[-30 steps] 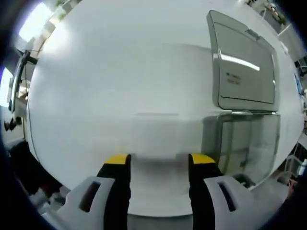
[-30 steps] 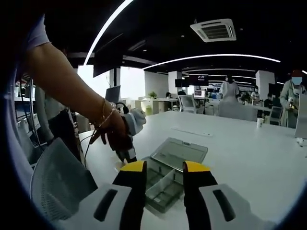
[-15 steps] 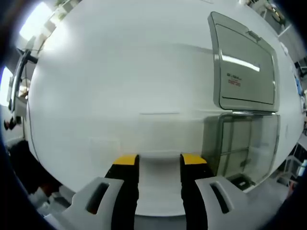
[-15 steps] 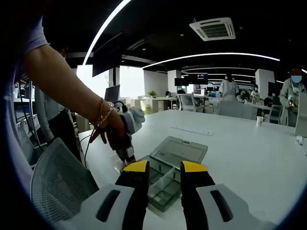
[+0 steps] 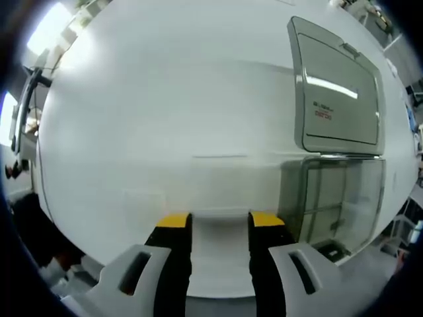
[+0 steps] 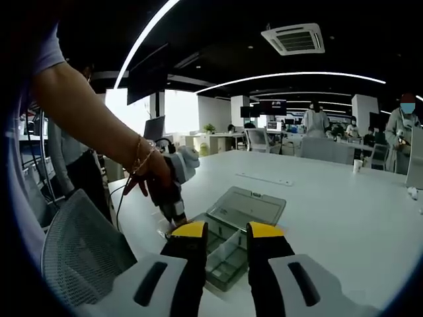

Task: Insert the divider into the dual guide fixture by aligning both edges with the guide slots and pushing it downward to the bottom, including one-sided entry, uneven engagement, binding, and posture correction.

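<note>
In the left gripper view, the left gripper (image 5: 219, 220) has its yellow-tipped jaws a little apart over the white table (image 5: 165, 99), on either side of a thin clear divider (image 5: 218, 185); whether they squeeze it I cannot tell. The clear box (image 5: 340, 198) sits to the right, lid open.

In the right gripper view, the right gripper (image 6: 227, 229) is parted with nothing between its jaws, above the box.

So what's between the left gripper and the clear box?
Bare white table, with the left gripper apart from the clear box, in the left gripper view.
</note>
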